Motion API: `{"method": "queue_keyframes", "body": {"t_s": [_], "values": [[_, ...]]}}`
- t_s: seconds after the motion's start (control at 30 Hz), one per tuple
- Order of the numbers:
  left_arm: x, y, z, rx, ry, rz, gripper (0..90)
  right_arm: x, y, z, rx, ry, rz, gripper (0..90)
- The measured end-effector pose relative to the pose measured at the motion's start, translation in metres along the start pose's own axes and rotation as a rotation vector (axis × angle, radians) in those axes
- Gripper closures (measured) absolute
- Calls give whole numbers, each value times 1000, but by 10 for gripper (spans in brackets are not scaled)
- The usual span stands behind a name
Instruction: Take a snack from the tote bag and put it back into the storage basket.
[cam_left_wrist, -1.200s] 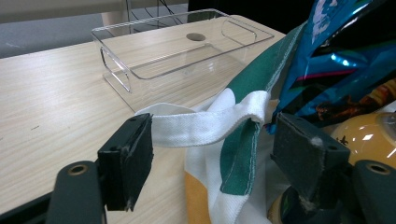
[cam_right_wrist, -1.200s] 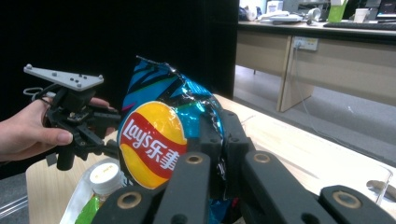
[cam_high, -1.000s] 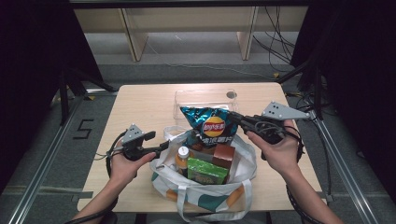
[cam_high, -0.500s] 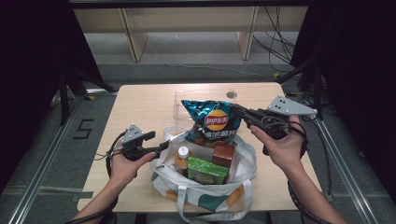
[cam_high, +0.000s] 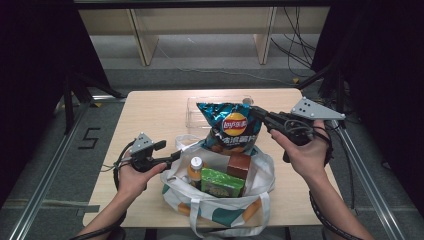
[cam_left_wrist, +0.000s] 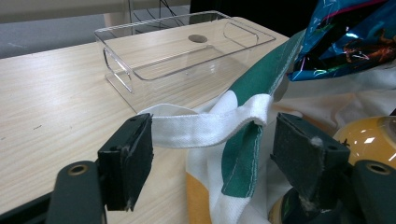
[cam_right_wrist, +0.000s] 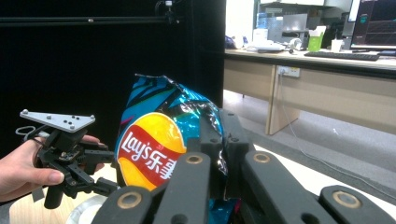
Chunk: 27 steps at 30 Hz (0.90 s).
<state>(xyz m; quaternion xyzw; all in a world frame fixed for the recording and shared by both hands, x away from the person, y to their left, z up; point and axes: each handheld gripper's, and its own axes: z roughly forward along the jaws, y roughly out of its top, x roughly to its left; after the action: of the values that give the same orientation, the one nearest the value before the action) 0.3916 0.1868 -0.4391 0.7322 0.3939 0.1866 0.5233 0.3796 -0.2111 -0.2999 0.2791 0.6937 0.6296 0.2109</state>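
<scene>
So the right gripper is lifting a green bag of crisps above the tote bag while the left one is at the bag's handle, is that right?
Nearly. The bag of crisps is blue, with a red and yellow logo, not green; the high view and the right gripper view both show it. The rest holds: the right gripper is shut on it above the tote bag, and the left gripper has its jaws either side of the bag's handle.

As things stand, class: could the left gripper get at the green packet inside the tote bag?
Probably not directly: the left gripper sits with its open jaws astride the bag's white handle, and the orange-capped bottle stands between it and the green packet.
</scene>
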Motion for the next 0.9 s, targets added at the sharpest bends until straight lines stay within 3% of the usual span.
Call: {"method": "queue_keyframes", "body": {"t_s": [0.03, 0.13, 0.17, 0.23, 0.4, 0.6, 0.63, 0.67, 0.7, 0.77, 0.83, 0.87, 0.9], "values": [[0, 0, 0, 0, -1, 0, 282, 1, 0, 0, -4, -17, 0, 900], [0, 0, 0, -3, -4, -1, 280, -1, 2, 0, -5, -4, -5, 900], [0, 0, 0, -3, -4, -11, 280, -2, 3, 0, -18, -12, -28, 900], [0, 0, 0, -2, -5, -1, 280, 0, 4, -1, -4, 0, 5, 900], [0, 0, 0, 0, -2, -13, 280, 0, 8, -1, -24, -7, -15, 900], [-1, 0, 1, -2, -2, -15, 280, 0, 12, -4, -36, -12, 0, 900], [-1, 0, 0, -2, -1, -14, 280, -1, 13, -4, -47, -25, -22, 900], [0, 0, 0, -2, -2, -3, 280, 0, 14, -4, -40, -18, -5, 900], [0, 0, 0, -3, -1, -4, 280, -2, 15, -5, -48, -24, -35, 900], [0, 0, 0, -4, -1, -4, 280, 0, 16, -6, -42, -16, -4, 900], [0, 0, 0, -3, -1, -5, 280, -3, 17, -5, -60, -32, -42, 900], [0, 0, 0, -3, -1, -5, 280, -1, 17, -6, -45, -23, -11, 900], [0, 0, 0, -3, 0, -5, 280, -1, 17, -6, -47, -22, -11, 900]]}}
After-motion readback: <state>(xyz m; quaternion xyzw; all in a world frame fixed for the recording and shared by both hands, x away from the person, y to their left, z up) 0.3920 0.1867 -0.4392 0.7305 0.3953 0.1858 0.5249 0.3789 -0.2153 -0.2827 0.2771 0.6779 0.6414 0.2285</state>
